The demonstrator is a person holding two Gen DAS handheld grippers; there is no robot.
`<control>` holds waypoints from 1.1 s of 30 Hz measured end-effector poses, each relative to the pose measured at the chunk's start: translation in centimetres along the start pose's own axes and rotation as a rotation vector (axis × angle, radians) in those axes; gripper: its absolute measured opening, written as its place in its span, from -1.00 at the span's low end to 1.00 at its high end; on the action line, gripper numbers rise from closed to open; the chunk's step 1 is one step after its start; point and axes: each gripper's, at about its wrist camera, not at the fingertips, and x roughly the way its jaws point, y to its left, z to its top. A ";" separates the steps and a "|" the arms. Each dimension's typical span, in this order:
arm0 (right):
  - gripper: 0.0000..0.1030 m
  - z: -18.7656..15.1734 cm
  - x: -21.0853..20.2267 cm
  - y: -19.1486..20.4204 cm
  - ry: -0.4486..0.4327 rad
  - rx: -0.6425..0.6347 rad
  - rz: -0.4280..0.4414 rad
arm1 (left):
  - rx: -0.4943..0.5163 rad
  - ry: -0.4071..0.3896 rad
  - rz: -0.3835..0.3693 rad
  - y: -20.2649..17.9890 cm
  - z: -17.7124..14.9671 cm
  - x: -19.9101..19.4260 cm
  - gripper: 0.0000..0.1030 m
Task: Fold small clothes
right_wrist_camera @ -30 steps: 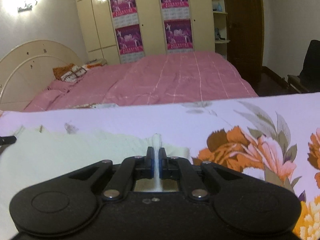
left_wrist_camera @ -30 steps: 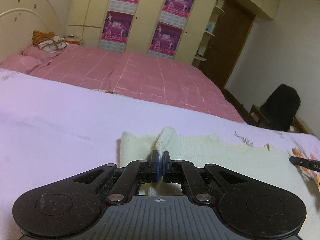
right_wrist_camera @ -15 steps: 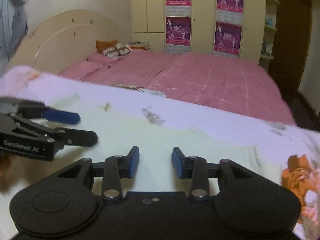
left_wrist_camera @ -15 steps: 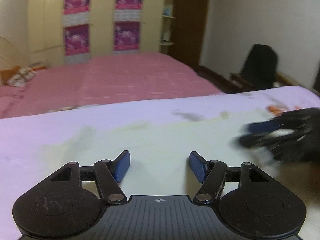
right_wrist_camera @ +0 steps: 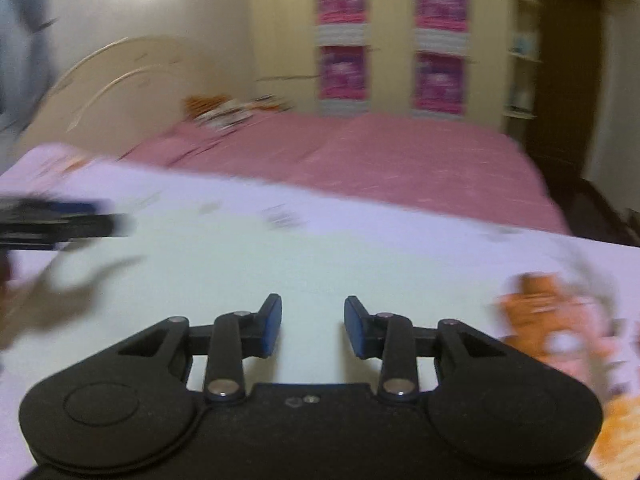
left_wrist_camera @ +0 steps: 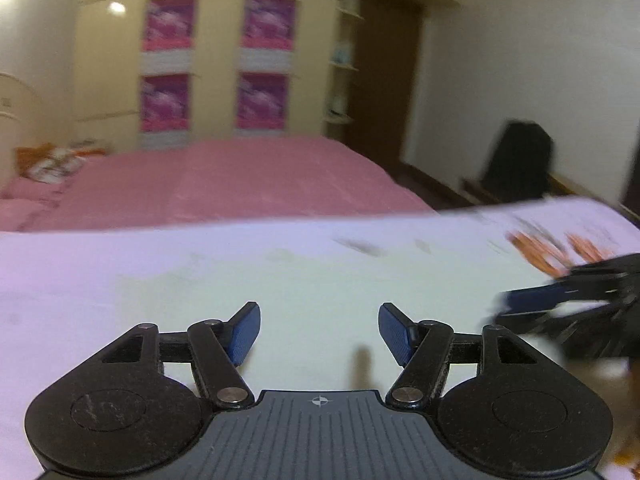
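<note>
A pale cream garment [left_wrist_camera: 320,280] lies flat on the lilac sheet [left_wrist_camera: 72,280]. My left gripper [left_wrist_camera: 319,328] hovers just over the garment's near part, open, with only flat cloth showing between its blue pads. The blurred right gripper [left_wrist_camera: 532,304] reaches in from the right edge of this view. In the right wrist view the same garment [right_wrist_camera: 312,264] spreads under my right gripper [right_wrist_camera: 313,326]. Its jaws are apart and closing, with nothing between them. The left gripper [right_wrist_camera: 80,220] shows as a dark blur at the left.
The lilac sheet carries orange flower prints [right_wrist_camera: 552,308] on the right side. Behind it is a pink bed [left_wrist_camera: 224,184] with pillows [left_wrist_camera: 52,164]. A cream wardrobe with purple posters [left_wrist_camera: 260,100], a brown door [left_wrist_camera: 384,80] and a black chair [left_wrist_camera: 516,160] stand beyond.
A second ago both grippers were shut, each pinching a raised fold of the garment. Both have let go, opened and drawn back, and the cloth now lies flat.
</note>
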 end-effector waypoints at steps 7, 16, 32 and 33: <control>-0.32 -2.8 -0.8 2.3 0.028 -0.056 -0.079 | 0.040 0.043 0.087 2.2 -2.8 -1.5 0.27; -0.35 -3.9 -5.5 2.2 0.002 0.015 -0.089 | 0.025 -0.017 0.081 -1.1 -3.6 -5.5 0.27; -0.34 -8.4 -8.0 6.0 0.067 -0.033 -0.129 | -0.043 0.044 0.111 -1.0 -10.8 -10.6 0.27; -0.34 -8.8 -8.6 5.4 0.069 -0.019 -0.148 | -0.052 0.044 0.118 -0.6 -11.3 -11.1 0.27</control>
